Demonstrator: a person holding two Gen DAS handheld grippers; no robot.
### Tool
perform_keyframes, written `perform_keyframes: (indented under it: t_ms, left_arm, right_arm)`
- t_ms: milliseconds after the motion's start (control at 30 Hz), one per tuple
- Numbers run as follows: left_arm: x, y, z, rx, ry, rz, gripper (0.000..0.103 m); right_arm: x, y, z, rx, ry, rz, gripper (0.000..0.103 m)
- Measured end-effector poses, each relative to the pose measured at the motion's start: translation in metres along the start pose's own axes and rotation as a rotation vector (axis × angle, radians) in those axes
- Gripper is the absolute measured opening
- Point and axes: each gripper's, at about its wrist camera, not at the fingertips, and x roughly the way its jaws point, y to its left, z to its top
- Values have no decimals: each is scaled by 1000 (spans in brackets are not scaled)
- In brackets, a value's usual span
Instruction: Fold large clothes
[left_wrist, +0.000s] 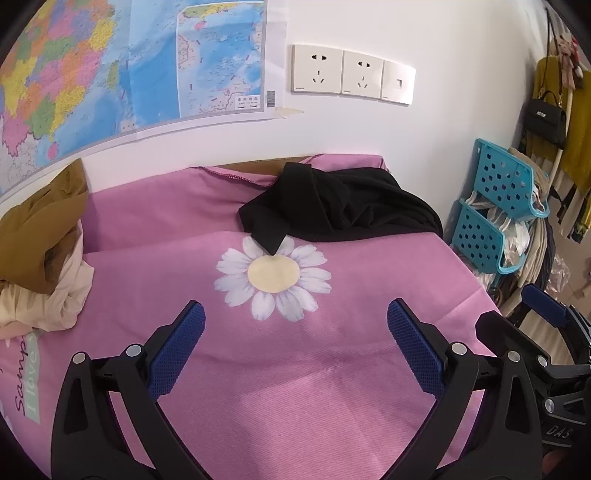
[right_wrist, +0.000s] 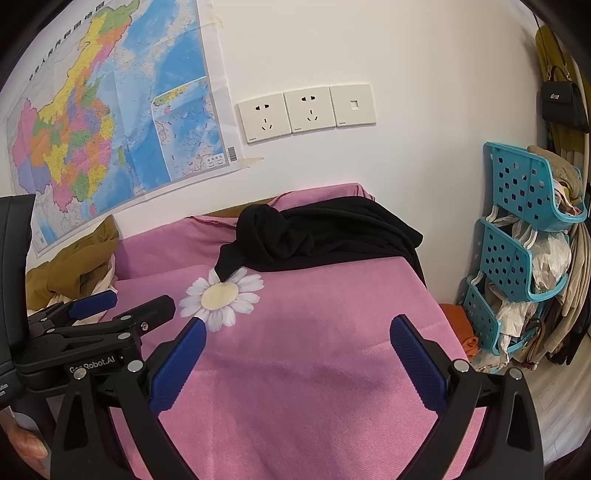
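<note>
— At far right corner of pink daisy-print cloth-covered table (left_wrist: 332, 369): crumpled black soft-knit garment (left_wrist: 354, 206), sleeve end trailing toward the daisy.
— Looks light, limp, no stiffness. Best pinched at sleeve end or a hem.
— Left gripper (left_wrist: 295, 347), right gripper (right_wrist: 298, 363): spread wide, holding nothing.

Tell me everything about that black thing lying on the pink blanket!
The crumpled black fabric garment looks soft and matte, perhaps knit. It lies in a loose, unfolded heap at the far right end of the pink woven blanket, close to the white wall. One narrow flat piece, maybe a sleeve or hem, sticks out toward the camera and its tip overlaps the white daisy print. Its right side droops over the edge. Neither claw touches it.
</note>
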Motion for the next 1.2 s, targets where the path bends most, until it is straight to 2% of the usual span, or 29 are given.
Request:
perform_keyframes:
  t_ms: [1200]
  left_arm:
    - [-2, -3, -2, -8, -4, 2, 98]
  right_arm:
    - [-1, 5, 0, -26, -8, 3, 97]
